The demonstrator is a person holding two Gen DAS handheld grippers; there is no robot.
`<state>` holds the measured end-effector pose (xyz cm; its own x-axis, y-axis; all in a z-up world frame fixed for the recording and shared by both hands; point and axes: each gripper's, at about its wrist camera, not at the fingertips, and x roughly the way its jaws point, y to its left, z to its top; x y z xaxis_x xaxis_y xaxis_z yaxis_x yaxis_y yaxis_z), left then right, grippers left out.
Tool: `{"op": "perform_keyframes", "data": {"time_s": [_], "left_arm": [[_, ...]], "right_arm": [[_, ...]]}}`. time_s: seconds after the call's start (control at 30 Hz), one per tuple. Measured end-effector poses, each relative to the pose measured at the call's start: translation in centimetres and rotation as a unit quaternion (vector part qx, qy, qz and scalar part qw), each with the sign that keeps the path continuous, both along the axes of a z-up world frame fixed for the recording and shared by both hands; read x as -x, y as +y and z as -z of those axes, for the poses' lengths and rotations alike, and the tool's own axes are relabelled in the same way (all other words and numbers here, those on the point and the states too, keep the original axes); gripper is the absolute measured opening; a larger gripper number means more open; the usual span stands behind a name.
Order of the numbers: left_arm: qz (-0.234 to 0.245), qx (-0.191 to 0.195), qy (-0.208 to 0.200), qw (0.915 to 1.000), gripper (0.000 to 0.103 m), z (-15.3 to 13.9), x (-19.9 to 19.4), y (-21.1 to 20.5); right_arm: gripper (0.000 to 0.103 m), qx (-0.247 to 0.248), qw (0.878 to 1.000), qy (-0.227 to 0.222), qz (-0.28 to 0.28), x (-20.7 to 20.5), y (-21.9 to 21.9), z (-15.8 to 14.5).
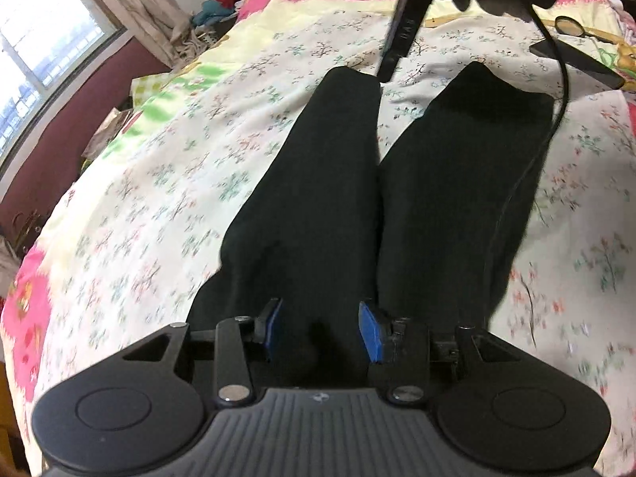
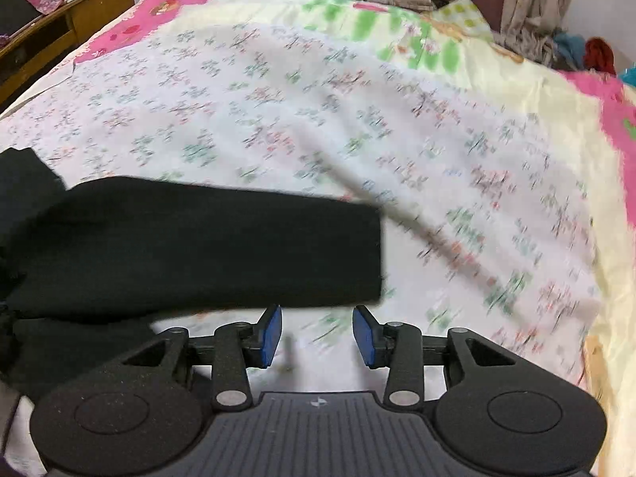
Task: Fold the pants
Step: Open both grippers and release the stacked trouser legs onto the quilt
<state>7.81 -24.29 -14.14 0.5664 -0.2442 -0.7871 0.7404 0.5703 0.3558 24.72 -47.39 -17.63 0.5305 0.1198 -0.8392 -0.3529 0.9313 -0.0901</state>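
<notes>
Two black pants (image 1: 338, 198) legs lie apart on the bed (image 1: 159, 198); my left gripper (image 1: 322, 330) and right gripper (image 2: 318, 334) jaws are released, with open sheet beyond the hem.

pants (image 1: 338, 183) spread on bedsheet (image 1: 159, 183), cable (image 1: 556, 91) across one leg

We count: 1 pair black pants (image 1: 326, 183), 2 legs showing; 1 floral bedsheet (image 1: 159, 183); 2 grippers, left gripper (image 1: 320, 328), right gripper (image 2: 317, 334); 1 window (image 1: 43, 59).
</notes>
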Motion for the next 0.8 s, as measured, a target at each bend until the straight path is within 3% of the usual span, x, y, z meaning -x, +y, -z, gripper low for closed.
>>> {"op": "perform_keyframes", "data": {"time_s": [0.17, 0.27, 0.33, 0.4, 0.43, 0.47, 0.8], "left_arm": [[-0.023, 0.006, 0.022, 0.9995, 0.052, 0.5, -2.2, -0.3], [-0.041, 0.002, 0.039, 0.9984, 0.052, 0.7, -2.7, 0.5], [-0.044, 0.001, 0.046, 0.998, 0.052, 1.0, -3.1, 0.5], [-0.045, 0.004, 0.053, 0.9976, 0.052, 1.1, -3.1, 0.4], [-0.043, 0.004, 0.055, 0.9975, 0.052, 1.1, -3.0, 0.4], [-0.043, 0.004, 0.058, 0.9974, 0.052, 1.3, -2.8, 0.3], [-0.003, 0.0, 0.029, 0.9996, 0.052, 1.8, -1.4, -3.0]], "right_arm": [[0.033, -0.008, 1.0, -0.007, -0.026, -3.3, -1.1, -0.3], [0.043, -0.039, 0.998, 0.025, -0.031, -6.0, -1.4, 0.7], [0.044, -0.052, 0.998, 0.038, -0.026, -7.0, -1.4, 1.6], [0.028, -0.068, 0.996, 0.064, -0.015, -7.5, -1.3, 2.5], [0.007, -0.078, 0.994, 0.079, -0.007, -7.6, -1.3, 2.8], [0.0, -0.084, 0.993, 0.089, -0.003, -7.5, -1.3, 3.0], [0.0, -0.156, 0.982, 0.101, 0.023, -4.7, -3.4, -1.1]]}}
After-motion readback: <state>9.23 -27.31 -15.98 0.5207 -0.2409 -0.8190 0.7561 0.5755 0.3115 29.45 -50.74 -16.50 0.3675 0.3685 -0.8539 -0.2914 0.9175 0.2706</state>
